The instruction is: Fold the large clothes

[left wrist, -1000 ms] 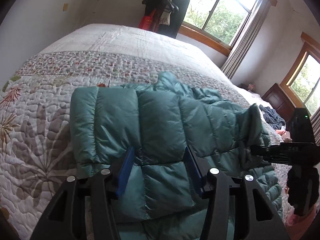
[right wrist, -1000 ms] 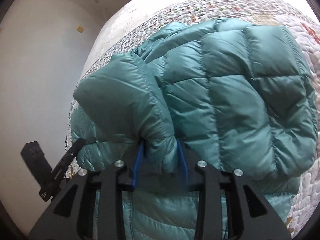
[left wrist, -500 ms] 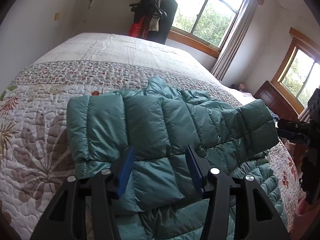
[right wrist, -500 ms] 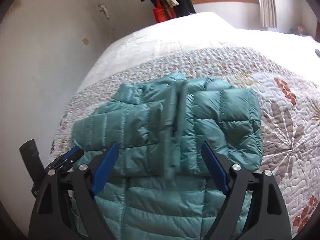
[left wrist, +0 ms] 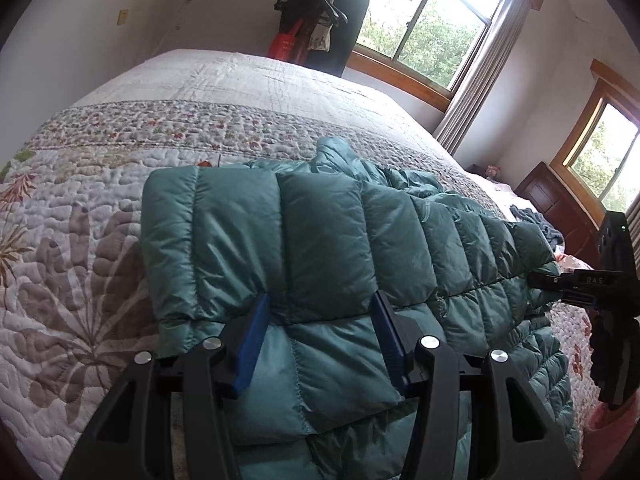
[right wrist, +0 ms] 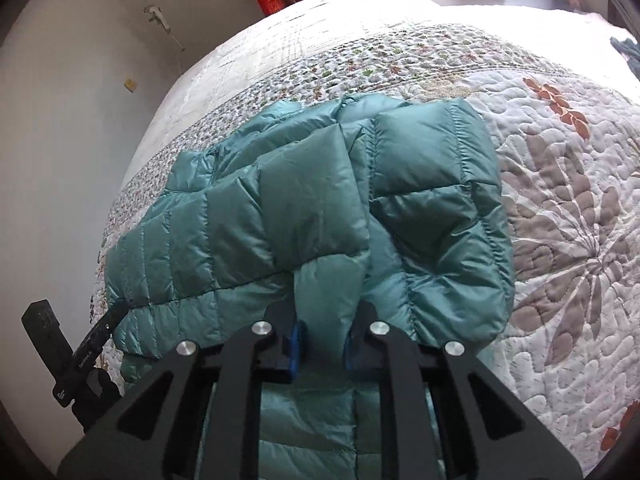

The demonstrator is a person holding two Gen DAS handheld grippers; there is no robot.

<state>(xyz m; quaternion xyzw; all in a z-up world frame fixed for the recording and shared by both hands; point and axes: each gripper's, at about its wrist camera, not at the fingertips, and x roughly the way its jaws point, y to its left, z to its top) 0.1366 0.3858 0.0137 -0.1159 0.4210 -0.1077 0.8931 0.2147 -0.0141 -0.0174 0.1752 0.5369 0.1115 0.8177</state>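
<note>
We see a teal puffer jacket (left wrist: 332,248) lying on a quilt (left wrist: 76,280) that covers the bed. Its body runs lengthwise away from us, hem nearest the cameras and collar (left wrist: 336,152) toward the far wall. Both sleeves are folded in across the chest, so their long axes lie crosswise to the body. In the left wrist view, one sleeve stretches from the jacket's left edge toward the right, where its end sits near the other gripper.

Our left gripper (left wrist: 320,340) has its blue-padded fingers (left wrist: 250,344) spread apart, straddling a puffy section of the folded sleeve; the pads press into the fabric on each side but do not close on it.

In the right wrist view, our right gripper (right wrist: 320,340) has its fingers drawn close together, pinching a bunched fold of teal fabric, seemingly a sleeve end (right wrist: 326,292), between the blue pads (right wrist: 295,342). The sleeve (right wrist: 240,220) runs from this pinch up and to the left, overlapping the other folded part (right wrist: 436,208), which lies at the right edge of the jacket.

The quilt shows large grey flower shapes near us, a band of small flowers further off, and plain white beyond. Dark clothes (left wrist: 328,12) hang by a window (left wrist: 424,28) at the far side.
</note>
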